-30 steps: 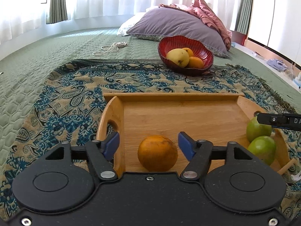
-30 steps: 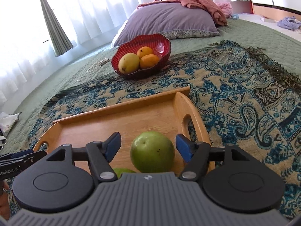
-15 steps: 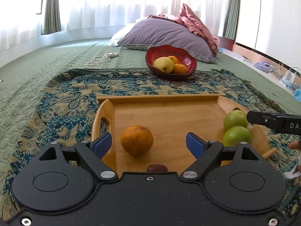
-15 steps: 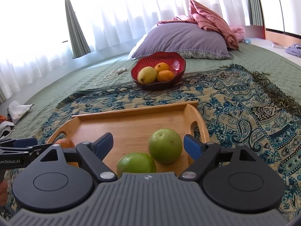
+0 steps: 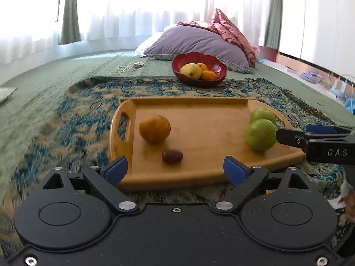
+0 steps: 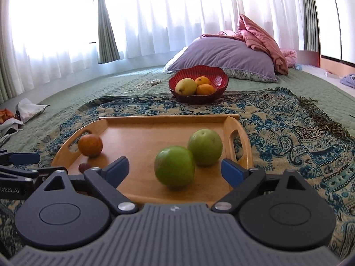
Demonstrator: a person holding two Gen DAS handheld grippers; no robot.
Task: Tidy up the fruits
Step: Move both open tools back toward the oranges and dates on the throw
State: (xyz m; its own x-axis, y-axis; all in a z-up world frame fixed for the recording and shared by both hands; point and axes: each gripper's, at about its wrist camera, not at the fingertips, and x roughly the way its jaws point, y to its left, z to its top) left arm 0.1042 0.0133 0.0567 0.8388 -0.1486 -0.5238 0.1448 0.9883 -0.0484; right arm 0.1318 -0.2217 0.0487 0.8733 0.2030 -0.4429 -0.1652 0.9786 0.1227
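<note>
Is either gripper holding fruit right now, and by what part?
Nothing is held. The left gripper and right gripper are open, jaws just widened, short of the orange and green fruit.

On the wooden tray (image 5: 199, 173), an orange (image 5: 154, 129) sits near the left handle, a small dark red fruit (image 5: 172, 156) just in front of it, two green fruits (image 5: 261, 134) touching at the right end, while the left gripper (image 5: 176, 169), jaws just opened wide and empty, hangs at the tray's near edge.
</note>
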